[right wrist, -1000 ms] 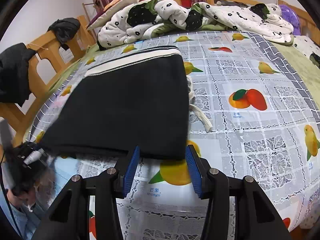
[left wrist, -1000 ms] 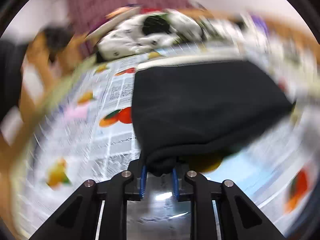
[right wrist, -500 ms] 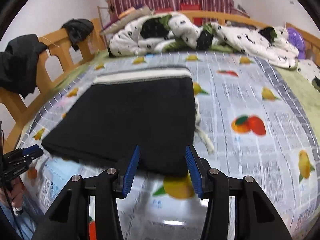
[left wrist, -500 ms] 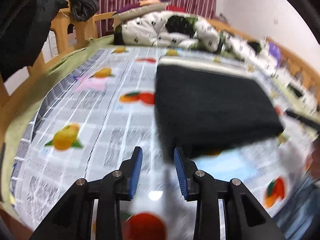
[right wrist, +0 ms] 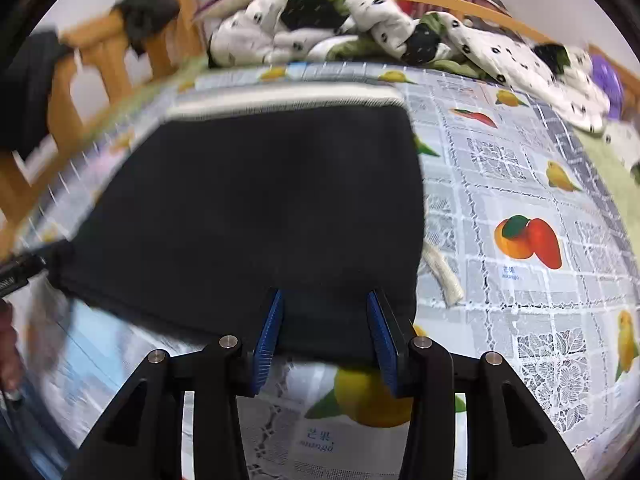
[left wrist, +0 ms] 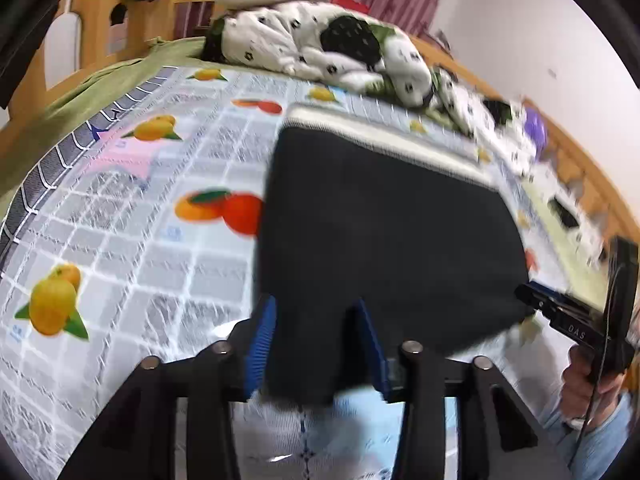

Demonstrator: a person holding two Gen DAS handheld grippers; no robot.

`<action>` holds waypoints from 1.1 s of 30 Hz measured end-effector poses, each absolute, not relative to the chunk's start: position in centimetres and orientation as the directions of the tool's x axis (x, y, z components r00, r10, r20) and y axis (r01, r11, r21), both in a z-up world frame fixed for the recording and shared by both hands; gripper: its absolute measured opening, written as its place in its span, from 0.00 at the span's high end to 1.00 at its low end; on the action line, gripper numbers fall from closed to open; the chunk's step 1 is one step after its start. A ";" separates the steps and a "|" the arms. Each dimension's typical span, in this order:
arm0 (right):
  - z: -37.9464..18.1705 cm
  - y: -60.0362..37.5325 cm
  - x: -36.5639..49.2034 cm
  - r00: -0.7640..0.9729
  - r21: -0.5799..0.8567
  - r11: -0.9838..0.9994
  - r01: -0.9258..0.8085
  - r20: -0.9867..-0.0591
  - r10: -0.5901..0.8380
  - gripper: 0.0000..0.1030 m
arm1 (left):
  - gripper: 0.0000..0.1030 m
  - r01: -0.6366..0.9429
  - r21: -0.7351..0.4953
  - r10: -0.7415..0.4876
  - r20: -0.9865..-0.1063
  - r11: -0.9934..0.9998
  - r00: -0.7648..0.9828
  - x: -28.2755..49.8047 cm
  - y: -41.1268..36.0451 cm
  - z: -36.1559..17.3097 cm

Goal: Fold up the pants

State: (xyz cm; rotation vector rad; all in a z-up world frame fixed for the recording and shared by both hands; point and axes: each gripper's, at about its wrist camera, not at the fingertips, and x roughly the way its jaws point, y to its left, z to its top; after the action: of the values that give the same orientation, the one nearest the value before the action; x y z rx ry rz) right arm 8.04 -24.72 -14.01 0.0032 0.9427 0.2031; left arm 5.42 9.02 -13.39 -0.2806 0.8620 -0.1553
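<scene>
The black pants (left wrist: 384, 232) lie folded in a flat rectangle on the fruit-print tablecloth, white waistband (left wrist: 384, 136) at the far end. My left gripper (left wrist: 316, 344) is open, its blue pads on either side of the near left corner of the fold. My right gripper (right wrist: 326, 332) is open, its pads straddling the near right corner of the pants (right wrist: 260, 208). A white drawstring (right wrist: 442, 270) sticks out on the right side. The right gripper's tip (left wrist: 560, 312) shows at the pants' corner in the left wrist view.
The fruit-print tablecloth (right wrist: 520, 184) covers the table. A rumpled black-and-white quilt (right wrist: 360, 24) lies on the bed behind it. Wooden chairs (right wrist: 104, 56) with dark clothes draped over them stand at the left. The person's hand (left wrist: 592, 372) holds the right gripper.
Both grippers have moved forward to the near edge of the folded pants, so the cloth now lies between their open pads. A second ago the left gripper was shut on the cloth.
</scene>
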 end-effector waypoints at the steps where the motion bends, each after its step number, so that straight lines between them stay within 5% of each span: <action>1: -13.2 -25.4 8.4 0.585 0.123 0.980 -0.154 -0.788 0.191 0.58 | 0.44 0.009 -0.312 -0.242 -0.721 0.950 0.649 6.0 9.4 -13.1; 10: -10.0 -26.7 19.2 0.583 0.117 0.987 -0.110 -0.797 0.159 0.50 | 0.41 0.051 -0.213 -0.200 -0.776 0.976 0.598 16.0 8.3 -12.4; 16: -13.9 -29.0 23.4 0.511 0.283 0.957 -0.059 -0.815 0.273 0.51 | 0.41 0.019 -0.232 -0.205 -0.816 0.973 0.540 19.5 9.2 -15.5; 20: -13.8 -29.0 24.5 0.490 0.337 0.934 -0.118 -0.799 0.349 0.67 | 0.41 0.028 -0.315 -0.285 -0.816 0.949 0.503 21.2 9.7 -16.2; 21: -13.6 -28.7 24.9 0.501 0.320 0.938 -0.131 -0.795 0.342 0.71 | 0.43 0.024 -0.334 -0.301 -0.813 0.942 0.499 21.4 9.9 -16.4; 23: -13.5 -28.3 25.6 0.511 0.307 0.941 -0.145 -0.791 0.336 0.77 | 0.69 0.029 -0.412 -0.373 -0.790 0.911 0.486 22.0 10.1 -16.6; 25: -13.5 -28.0 26.3 0.518 0.303 0.940 -0.155 -0.786 0.339 0.79 | 0.83 0.042 -0.410 -0.373 -0.778 0.911 0.505 22.2 9.9 -16.2; 33: -13.9 -26.6 29.6 0.537 0.312 0.939 -0.148 -0.772 0.341 0.81 | 0.80 0.036 -0.321 -0.290 -0.792 0.946 0.538 25.6 10.4 -15.2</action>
State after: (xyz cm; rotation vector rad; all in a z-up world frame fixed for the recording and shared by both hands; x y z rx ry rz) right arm 29.58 -26.58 -13.87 0.2190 0.9627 0.2938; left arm 25.62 10.43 -15.24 -0.2811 0.9869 -0.1969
